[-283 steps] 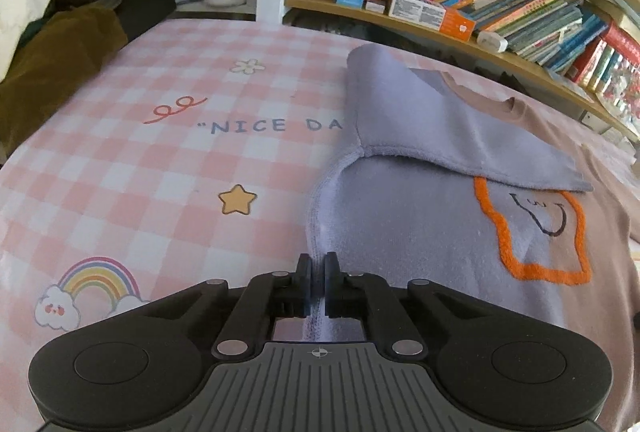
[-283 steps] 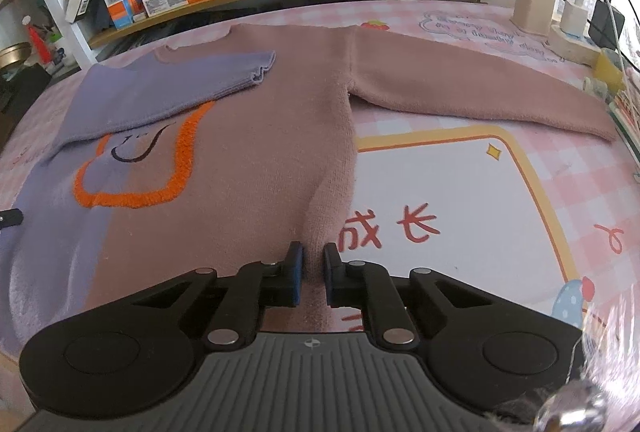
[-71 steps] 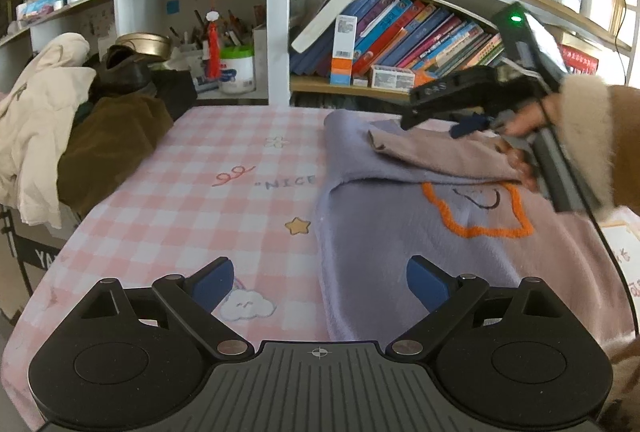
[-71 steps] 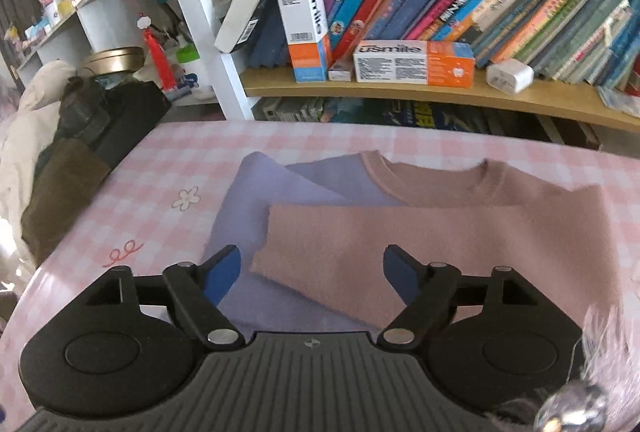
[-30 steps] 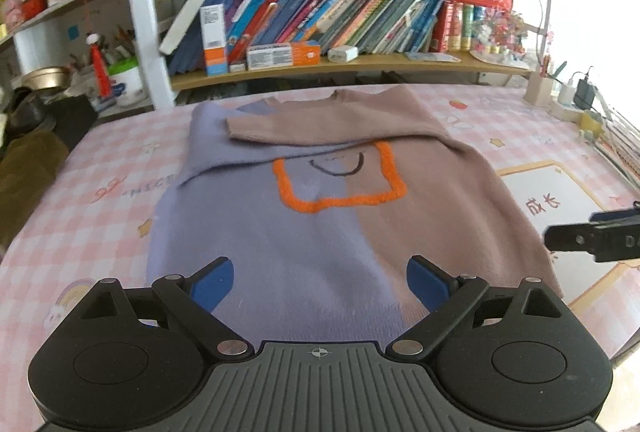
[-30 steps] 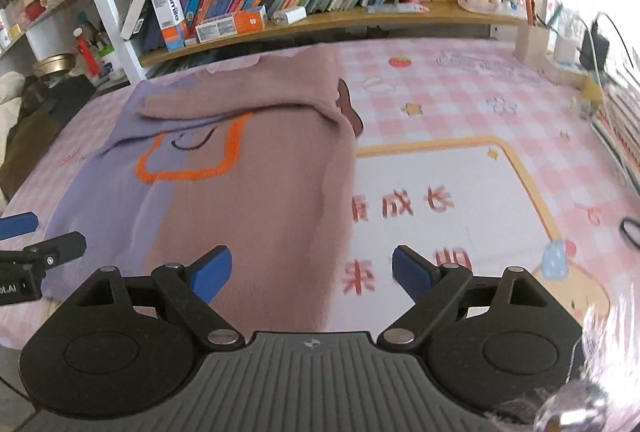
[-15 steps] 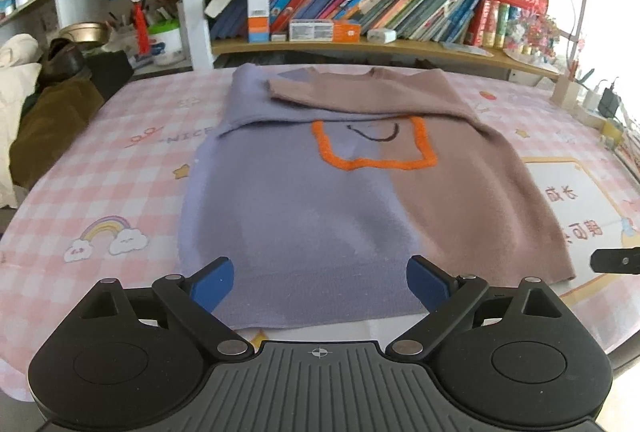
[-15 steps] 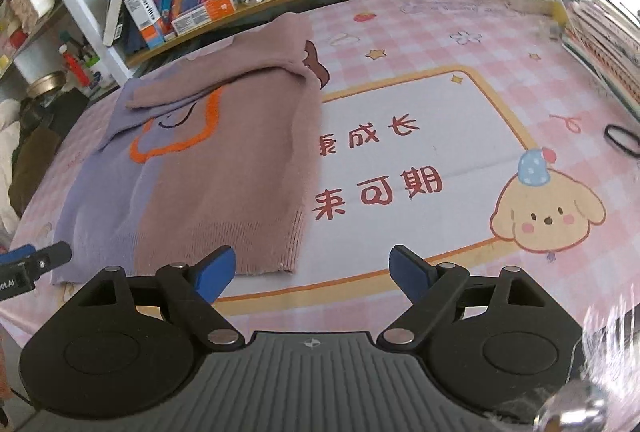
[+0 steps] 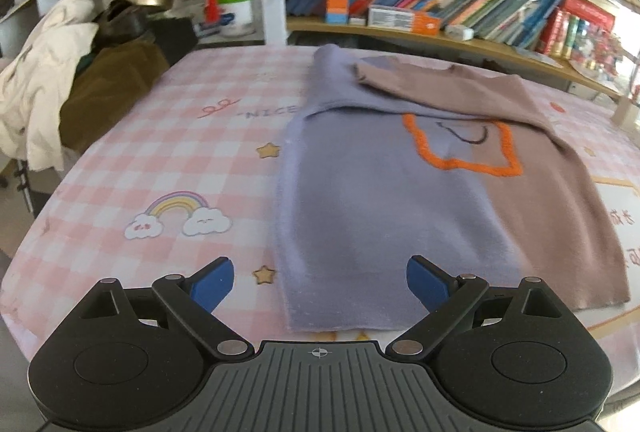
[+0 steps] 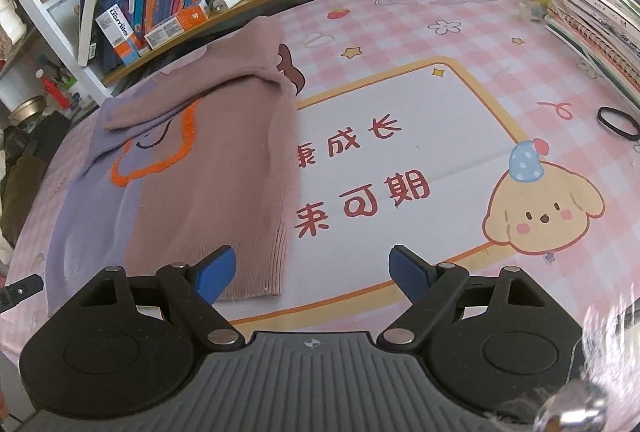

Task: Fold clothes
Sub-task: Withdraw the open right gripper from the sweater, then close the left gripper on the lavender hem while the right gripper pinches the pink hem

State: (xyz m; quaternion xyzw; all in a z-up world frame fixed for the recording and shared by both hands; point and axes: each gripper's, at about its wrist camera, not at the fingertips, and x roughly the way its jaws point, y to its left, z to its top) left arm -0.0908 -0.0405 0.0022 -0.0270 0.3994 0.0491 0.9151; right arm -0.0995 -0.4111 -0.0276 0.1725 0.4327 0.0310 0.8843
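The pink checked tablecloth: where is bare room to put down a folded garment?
Free: the patch left of the lilac-and-brown knitted sweater, around the rainbow print; the white framed panel on its right. Crowded: the far-left clothes pile.

The tablecloth (image 9: 224, 136) reads "NICE"; a box (image 10: 120, 32) reads "usmile".

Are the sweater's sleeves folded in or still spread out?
Folded in. Both sleeves lie across the chest of the sweater: the brown sleeve on top, the purple one beneath. The body remains flat and unfolded.
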